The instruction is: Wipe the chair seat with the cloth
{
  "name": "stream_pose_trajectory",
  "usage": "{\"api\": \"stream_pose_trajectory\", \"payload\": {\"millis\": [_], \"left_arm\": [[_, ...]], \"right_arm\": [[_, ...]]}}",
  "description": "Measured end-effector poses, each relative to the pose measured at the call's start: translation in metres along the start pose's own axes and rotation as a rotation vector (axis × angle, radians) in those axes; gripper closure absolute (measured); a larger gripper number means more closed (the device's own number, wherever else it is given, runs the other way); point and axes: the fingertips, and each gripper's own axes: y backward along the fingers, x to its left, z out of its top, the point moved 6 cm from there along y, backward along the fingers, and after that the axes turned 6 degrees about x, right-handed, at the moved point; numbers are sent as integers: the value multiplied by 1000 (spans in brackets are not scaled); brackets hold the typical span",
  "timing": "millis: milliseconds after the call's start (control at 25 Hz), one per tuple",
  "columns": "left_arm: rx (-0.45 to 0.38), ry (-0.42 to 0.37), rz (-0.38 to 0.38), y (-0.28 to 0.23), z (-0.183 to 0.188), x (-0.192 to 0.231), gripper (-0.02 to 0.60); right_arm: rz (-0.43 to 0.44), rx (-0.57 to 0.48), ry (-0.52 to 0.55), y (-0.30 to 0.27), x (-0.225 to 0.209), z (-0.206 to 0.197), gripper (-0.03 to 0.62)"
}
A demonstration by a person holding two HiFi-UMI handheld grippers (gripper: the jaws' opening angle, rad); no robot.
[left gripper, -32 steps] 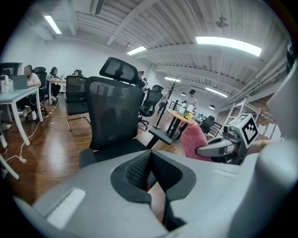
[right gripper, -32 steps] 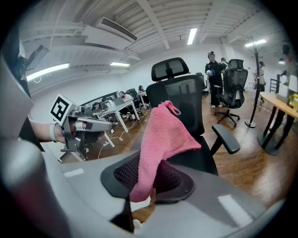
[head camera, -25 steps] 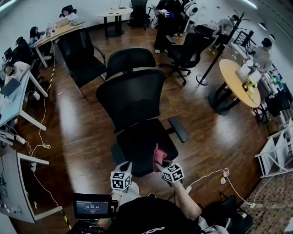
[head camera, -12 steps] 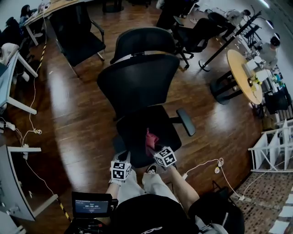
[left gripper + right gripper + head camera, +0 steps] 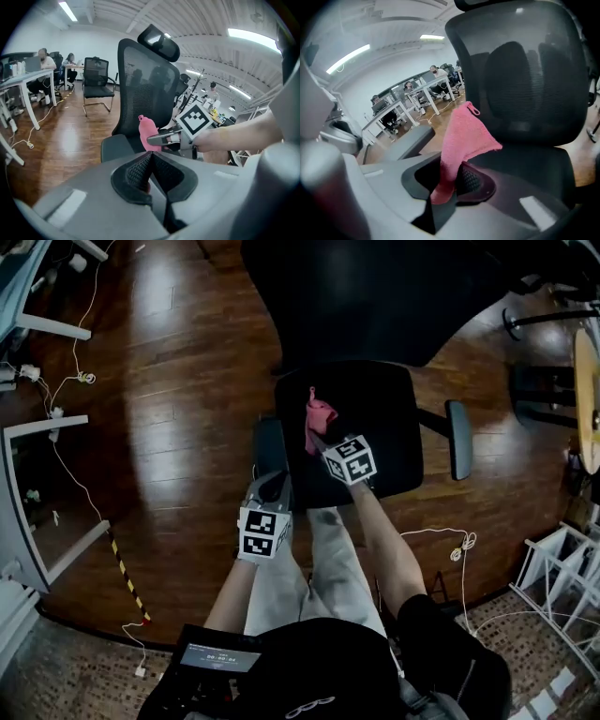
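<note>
The black office chair's seat (image 5: 384,423) lies just ahead of the person's knees, below its mesh backrest (image 5: 520,79). A pink cloth (image 5: 319,416) hangs over the seat's front left part. My right gripper (image 5: 317,434) is shut on it, and the cloth (image 5: 464,133) stands up from between the jaws. The left gripper (image 5: 268,489) is shut and holds nothing, low beside the seat's left edge near the left armrest (image 5: 268,442). In the left gripper view, the right gripper (image 5: 157,138) and the cloth (image 5: 147,132) show in front of the backrest (image 5: 140,79).
The right armrest (image 5: 458,439) juts out at the seat's right. Cables (image 5: 459,545) trail over the wooden floor (image 5: 178,427). A desk frame (image 5: 42,493) stands at left, a white rack (image 5: 562,577) at right. People sit at desks (image 5: 28,79) farther off.
The head view has tipped down and closed in on the chair. Both grippers have moved forward, and the right one has carried the cloth farther over the seat.
</note>
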Motion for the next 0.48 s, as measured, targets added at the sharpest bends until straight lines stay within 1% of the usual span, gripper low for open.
{"api": "stream_pose_trajectory", "payload": {"millis": [80, 200, 360, 480], "left_arm": [[-13, 4, 25, -1, -6, 0, 588], [-36, 42, 45, -4, -12, 1, 588], [-37, 84, 90, -13, -23, -4, 588], [-33, 108, 110, -20, -28, -6, 588]], "right_arm": [[34, 6, 5, -30, -7, 5, 525], [90, 14, 11, -71, -16, 21, 525], [189, 29, 11, -116, -19, 39, 525], [227, 42, 21, -143, -23, 50, 525]]}}
